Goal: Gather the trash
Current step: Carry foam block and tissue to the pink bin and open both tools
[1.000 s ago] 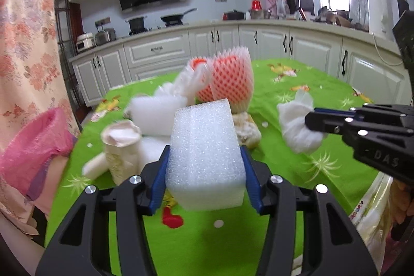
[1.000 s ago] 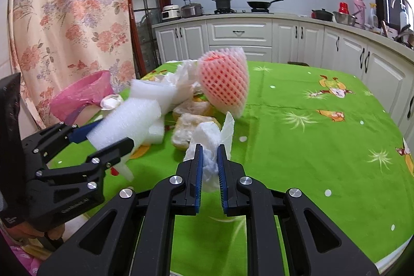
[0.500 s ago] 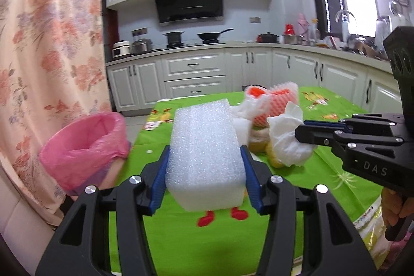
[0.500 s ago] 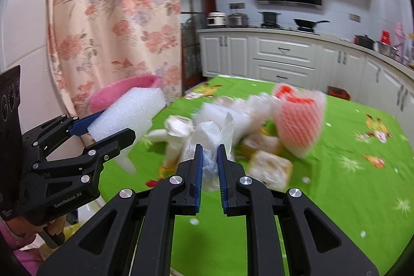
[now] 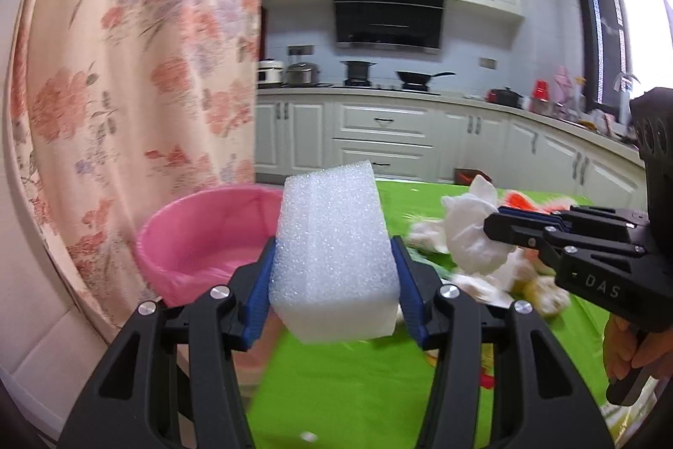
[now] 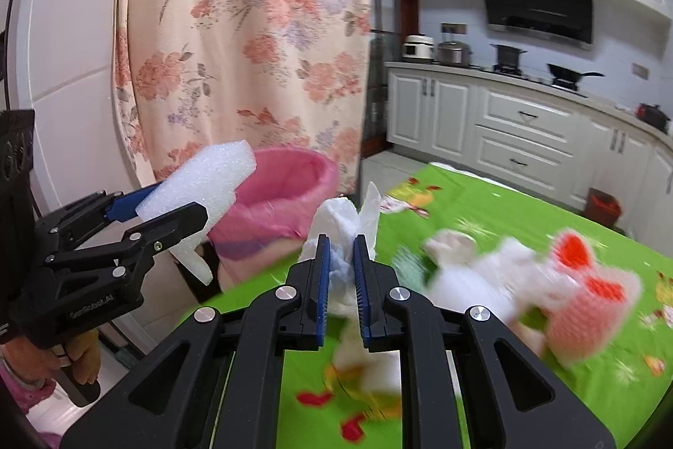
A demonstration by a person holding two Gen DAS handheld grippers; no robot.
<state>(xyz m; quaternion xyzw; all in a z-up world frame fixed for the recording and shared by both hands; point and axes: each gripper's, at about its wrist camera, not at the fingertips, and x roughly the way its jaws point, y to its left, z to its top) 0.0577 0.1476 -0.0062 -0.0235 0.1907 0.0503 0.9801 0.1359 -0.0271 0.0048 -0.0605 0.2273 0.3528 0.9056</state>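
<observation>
The left gripper (image 5: pixel 334 280) was clamped on a white foam block (image 5: pixel 334 251), held above the table edge just in front of the pink-lined bin (image 5: pixel 202 238). The right gripper (image 6: pixel 341 272) pinched a crumpled white tissue (image 6: pixel 345 217) between its blue pads. Only the right wrist view showed the foam block (image 6: pixel 202 184) overlapping the bin's (image 6: pixel 290 196) rim, and the leftover trash pile (image 6: pixel 525 280) on the green tablecloth (image 6: pixel 504 205). Half a second earlier both cameras faced more toward the table; they had since swung toward the bin, which loomed larger. The pile was motion-blurred, its pieces hard to separate, and the bin's base was hidden.
</observation>
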